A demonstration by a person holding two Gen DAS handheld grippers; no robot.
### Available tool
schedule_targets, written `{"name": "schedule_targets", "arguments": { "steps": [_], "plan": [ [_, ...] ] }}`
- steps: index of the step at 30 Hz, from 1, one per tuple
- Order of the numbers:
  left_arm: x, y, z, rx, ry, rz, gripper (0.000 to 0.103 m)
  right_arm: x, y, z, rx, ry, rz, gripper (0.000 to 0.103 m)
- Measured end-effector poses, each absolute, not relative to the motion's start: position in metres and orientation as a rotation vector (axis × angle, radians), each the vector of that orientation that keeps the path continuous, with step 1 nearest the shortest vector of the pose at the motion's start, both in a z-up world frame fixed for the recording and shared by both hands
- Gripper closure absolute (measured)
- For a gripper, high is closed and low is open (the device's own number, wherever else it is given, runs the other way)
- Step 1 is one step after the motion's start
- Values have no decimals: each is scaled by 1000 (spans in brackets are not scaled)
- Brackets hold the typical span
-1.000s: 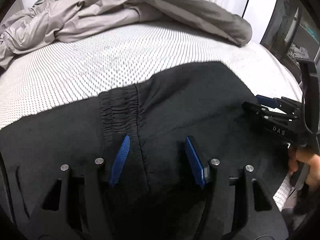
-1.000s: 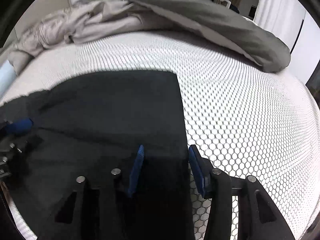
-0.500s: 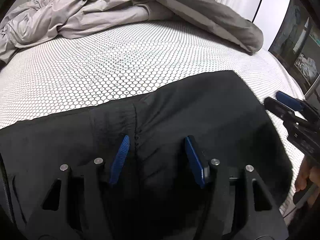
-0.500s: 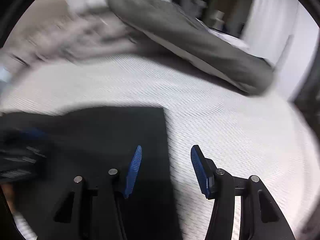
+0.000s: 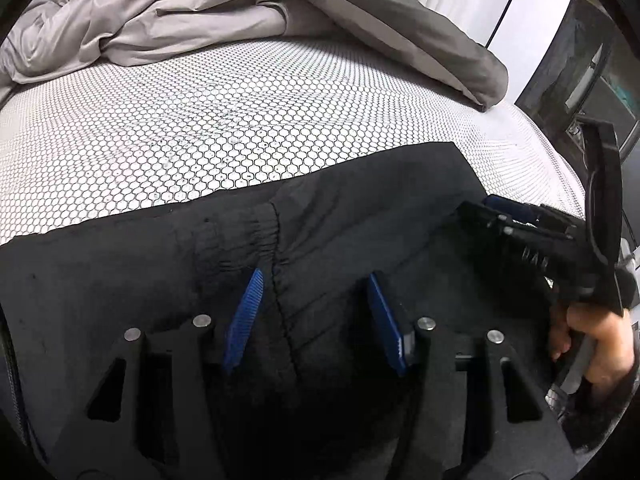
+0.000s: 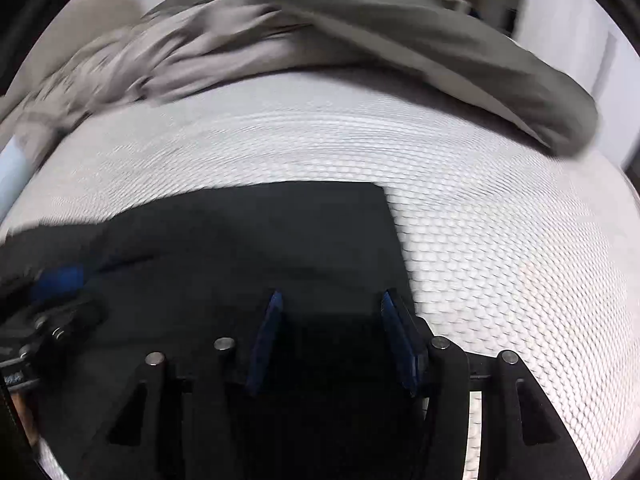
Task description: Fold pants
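Left wrist view: black pants (image 5: 360, 216) lie under both tongs, seemingly spread apart.

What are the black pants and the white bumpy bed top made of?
The black pants look like thin, matte woven cloth, perhaps a light synthetic: they crease softly and bunch at a gathered band. The white bed top looks like a knitted mesh fabric, going by its honeycomb of small dark-edged cells. Neither can be told for sure.

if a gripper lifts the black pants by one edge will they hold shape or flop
Probably flop: the black pants lie limp and wrinkled on the mesh mattress, so the unheld part should sag. The gathered waistband looks thicker and may grip better. They look thin, so likely light.
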State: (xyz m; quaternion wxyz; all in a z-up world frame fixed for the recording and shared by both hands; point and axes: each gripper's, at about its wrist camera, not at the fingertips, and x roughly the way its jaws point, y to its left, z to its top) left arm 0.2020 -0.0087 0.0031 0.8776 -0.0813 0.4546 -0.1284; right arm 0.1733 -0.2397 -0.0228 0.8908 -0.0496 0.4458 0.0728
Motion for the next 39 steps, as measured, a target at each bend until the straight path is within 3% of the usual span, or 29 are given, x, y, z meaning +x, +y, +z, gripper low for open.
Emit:
{"name": "schedule_targets", "arguments": {
  "steps": [5, 7, 13, 19, 25, 30, 35, 39],
  "plan": [
    [196, -7, 35, -232, 840, -255, 50, 157, -228, 2, -79, 808, 201, 51],
    [206, -5, 25, -234, 864, -204, 50, 153, -209, 9, -92, 783, 282, 51],
    [219, -3, 1, -240, 928, -188, 50, 174, -167, -35, -216, 921, 327, 51],
    [204, 17, 5, -256, 959, -86, 50, 182, -216, -20, -196, 901, 134, 51],
    [144, 1, 33, -153, 852, -199, 50, 119, -205, 17, -116, 845, 415, 48],
    [129, -18, 7, -119, 953, -298, 50, 97, -180, -28, -304, 953, 475, 48],
    [107, -14, 5, -61, 931, -324, 50, 80, -243, -24, -359, 901, 288, 47],
    [89, 9, 7, -146, 927, -260, 50, 91, -307, -15, -71, 964, 294, 42]
  ]
}}
